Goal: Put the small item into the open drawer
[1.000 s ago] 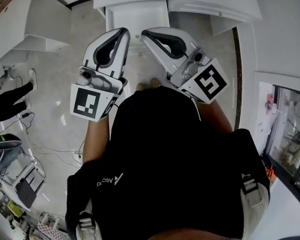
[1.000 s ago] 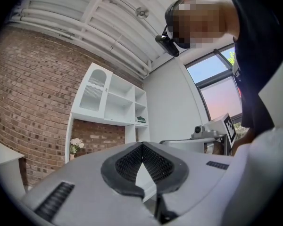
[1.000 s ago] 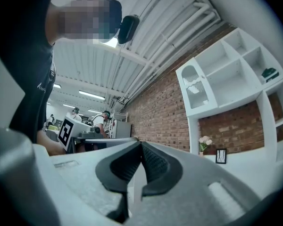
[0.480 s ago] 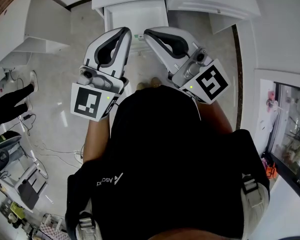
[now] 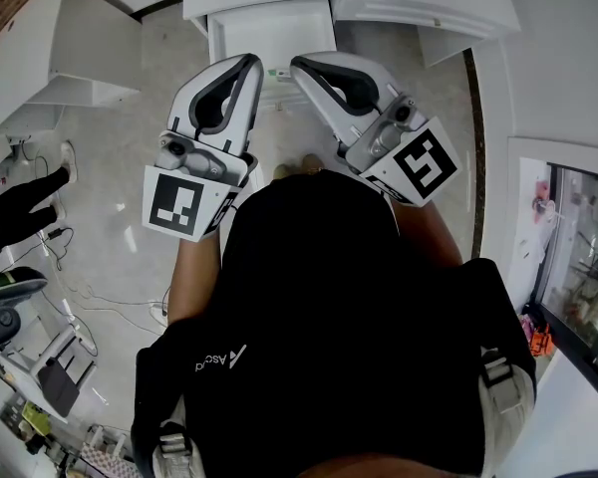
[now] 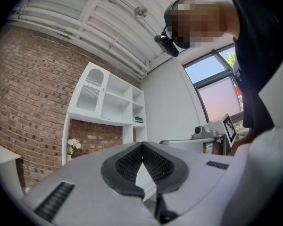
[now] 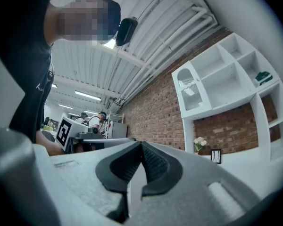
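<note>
standing at a white cabinet [image 5: 399, 8], with the open drawer [image 5: 269, 28] pulled out toward the body at the top of the head view. holding the left claw [image 6: 142, 143] clenched, tips pressed together, nothing between them. holding the right claw [image 7: 141, 143] clenched too, tips met and empty. carrying both side by side above the pale floor [image 5: 110, 157], near each other without touching, tips lined up with the drawer's near end in the head view. cannot make out the small item in any view. facing a brick wall [image 6: 28, 88] and white shelves [image 6: 108, 102].
</note>
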